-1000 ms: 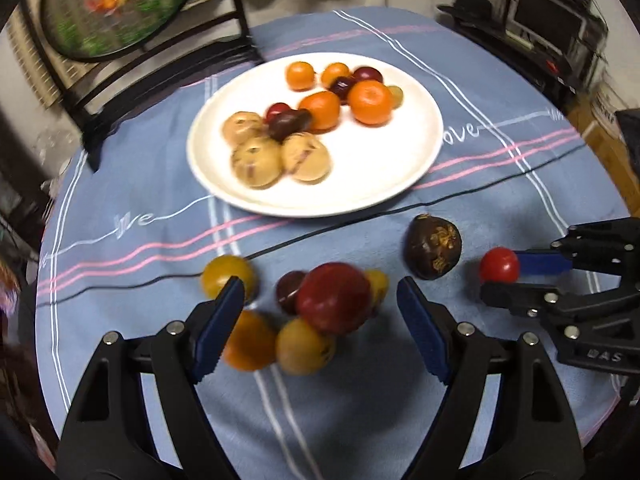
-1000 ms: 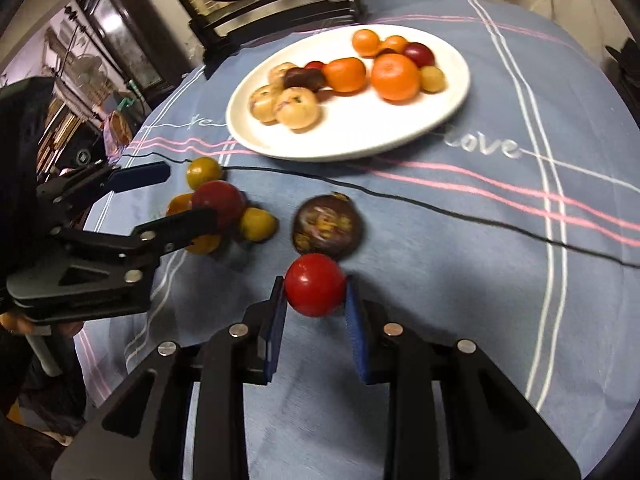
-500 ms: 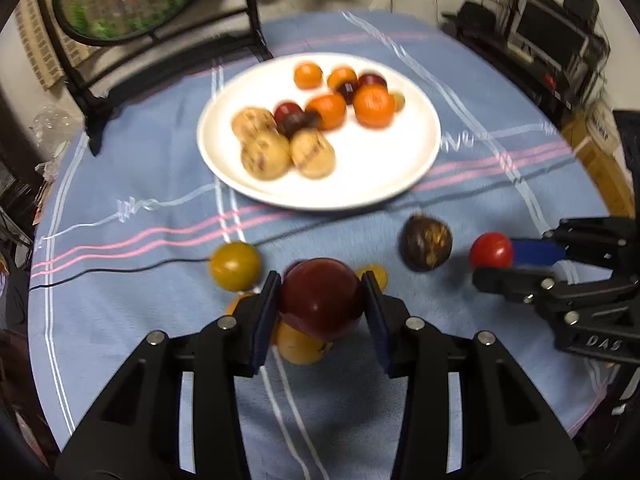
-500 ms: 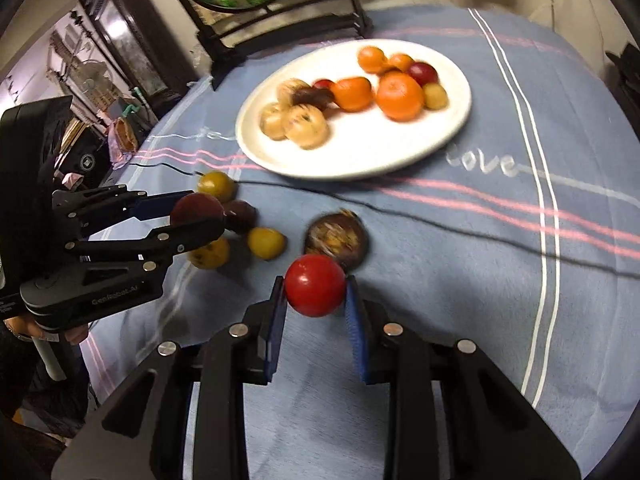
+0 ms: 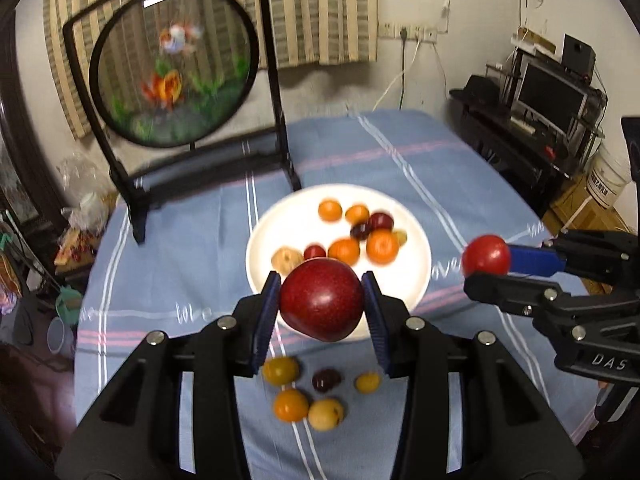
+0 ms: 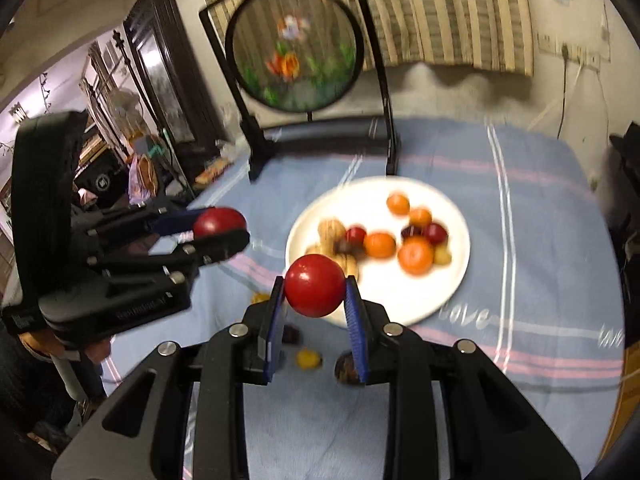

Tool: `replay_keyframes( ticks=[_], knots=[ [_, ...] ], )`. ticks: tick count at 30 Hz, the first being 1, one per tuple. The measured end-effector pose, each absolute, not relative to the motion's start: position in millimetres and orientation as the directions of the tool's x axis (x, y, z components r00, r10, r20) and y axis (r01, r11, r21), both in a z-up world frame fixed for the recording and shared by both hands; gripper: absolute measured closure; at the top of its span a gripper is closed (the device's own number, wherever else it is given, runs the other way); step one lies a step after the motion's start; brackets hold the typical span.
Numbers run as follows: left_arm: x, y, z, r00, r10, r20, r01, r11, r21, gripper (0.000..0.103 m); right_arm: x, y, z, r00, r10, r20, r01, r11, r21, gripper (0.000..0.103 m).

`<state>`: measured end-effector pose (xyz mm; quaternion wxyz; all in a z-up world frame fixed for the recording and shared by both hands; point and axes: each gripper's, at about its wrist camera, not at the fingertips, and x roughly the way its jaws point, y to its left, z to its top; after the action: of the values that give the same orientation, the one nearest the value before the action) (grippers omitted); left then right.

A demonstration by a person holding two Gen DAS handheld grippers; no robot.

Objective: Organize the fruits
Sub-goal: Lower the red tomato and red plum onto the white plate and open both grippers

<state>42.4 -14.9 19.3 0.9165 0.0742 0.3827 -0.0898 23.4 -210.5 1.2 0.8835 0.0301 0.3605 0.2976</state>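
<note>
Your left claw (image 5: 322, 307) is clamped on a dark red plum (image 5: 321, 299), both pads pressing its sides, held clear above the table (image 5: 180, 272). Your right claw (image 6: 315, 295) is pinched tight on a small bright red fruit (image 6: 314, 285), also aloft. White plate (image 5: 416, 248) sits at 12 o'clock from both claws, carrying oranges and darker fruit. Five loose fruits (image 5: 308, 394) lie on the blue cloth at 6 o'clock from the plum.
</note>
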Motion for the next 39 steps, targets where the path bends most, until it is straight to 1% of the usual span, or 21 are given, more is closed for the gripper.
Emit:
replay_keyframes(
  ticks=[4,10,28,33,39],
  knots=[
    [52,-22,31,0.712,-0.104,-0.695,0.218,0.973,0.078,0.061,38,-213,22,0.594,0.551,-0.587,-0.503,0.823,0.264,0.074],
    [68,-26,22,0.692,-0.109,-0.713,0.218,0.974,0.062,0.061,52,-214,19,0.596,0.552,-0.583,-0.506,0.822,0.26,0.074],
    [125,-13,-25,0.628,-0.074,-0.775,0.188,0.981,0.058,0.061,100,-211,-18,0.541,0.546,-0.64,-0.476,0.826,0.302,0.074],
    [143,-4,-40,0.607,-0.056,-0.793,0.163,0.985,0.056,0.061,114,-216,-35,0.522,0.535,-0.665,-0.452,0.834,0.316,0.074],
    [158,-11,-59,0.579,-0.059,-0.813,0.173,0.984,0.052,0.061,130,-202,-61,0.476,0.527,-0.704,-0.456,0.833,0.315,0.074]
  ],
)
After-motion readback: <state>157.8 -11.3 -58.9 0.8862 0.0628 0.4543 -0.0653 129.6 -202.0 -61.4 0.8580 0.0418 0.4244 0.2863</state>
